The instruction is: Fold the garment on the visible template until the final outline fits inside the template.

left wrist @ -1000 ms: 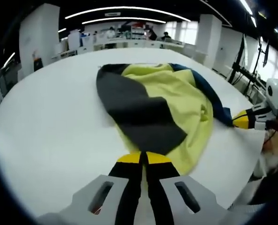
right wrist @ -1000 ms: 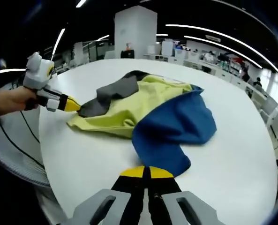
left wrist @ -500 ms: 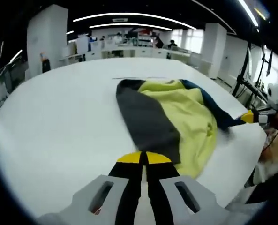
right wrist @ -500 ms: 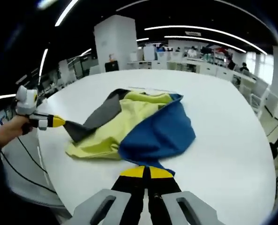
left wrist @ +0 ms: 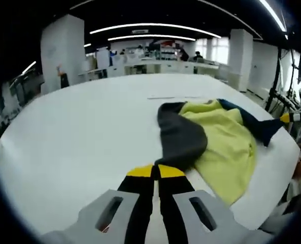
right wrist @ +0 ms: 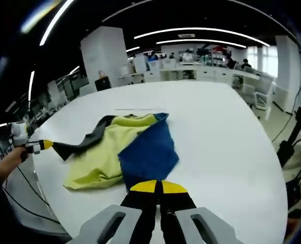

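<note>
worktop (left wrist: 79, 132): it is carrying the garment on its white surface; a thin dark line, possibly an edge of the template, is showing on it just beyond the garment's far side, too faint to be sure.
garment (right wrist: 120, 152): it is lying bunched near the near edge of the worktop, yellow body in the middle, grey sleeve to the left and blue sleeve to the right in the right gripper view.
change: over the last second the two sleeves are being drawn apart, so the heap is stretching out sideways and sitting flatter than a second ago; the grey sleeve now reaches well out to the left.
meaning for the task: this is looking like spreading rather than folding, so I judge the task to be at an early stage, with the outline not yet fitted to any template.
grey sleeve (left wrist: 180, 137): it is running from the garment toward the left gripper's tips.
blue sleeve (right wrist: 147, 152): it is running down to the right gripper's tips.
left gripper (left wrist: 155, 172): its jaws are pressed together on the grey sleeve's end.
right gripper (right wrist: 158, 186): its jaws are pressed together on the blue sleeve's end.
</note>
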Motion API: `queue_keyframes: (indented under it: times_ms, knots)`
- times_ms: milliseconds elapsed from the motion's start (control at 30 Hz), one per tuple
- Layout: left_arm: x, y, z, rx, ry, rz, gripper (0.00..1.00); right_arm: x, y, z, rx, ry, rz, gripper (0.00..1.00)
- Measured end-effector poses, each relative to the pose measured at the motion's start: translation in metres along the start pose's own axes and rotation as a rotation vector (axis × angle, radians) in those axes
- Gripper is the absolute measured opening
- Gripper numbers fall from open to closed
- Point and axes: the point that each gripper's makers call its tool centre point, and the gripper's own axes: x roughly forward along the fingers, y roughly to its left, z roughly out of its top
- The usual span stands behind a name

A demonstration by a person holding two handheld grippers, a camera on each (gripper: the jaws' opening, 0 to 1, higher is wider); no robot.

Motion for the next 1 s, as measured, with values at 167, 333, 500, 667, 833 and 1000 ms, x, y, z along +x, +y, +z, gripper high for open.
queue_keyframes:
  times_ms: [167,333,500,667,833,1000]
  knots:
    - [0.002,0.034,0.014,0.015,-0.028,0.073,0.0,-0.002,-0.032,0.01,0.005,-0.02,-0.079,0.0]
    - [0.006,0.063,0.019,0.032,-0.034,0.145,0.0,-0.003,-0.055,0.019,-0.04,-0.027,-0.152,0.0]
    - [0.014,0.086,0.01,-0.014,-0.028,0.171,0.0,0.005,-0.08,0.021,-0.075,-0.018,-0.214,0.0]
    - [0.024,0.107,0.004,-0.026,-0.007,0.212,0.0,0.017,-0.109,0.012,-0.037,0.009,-0.273,0.0]
    - [0.038,0.124,0.002,-0.005,0.028,0.226,0.0,0.026,-0.129,0.004,-0.038,0.039,-0.299,0.0]
    - [0.051,0.138,-0.006,-0.003,0.078,0.226,0.0,0.031,-0.151,-0.004,-0.051,0.079,-0.349,0.0]
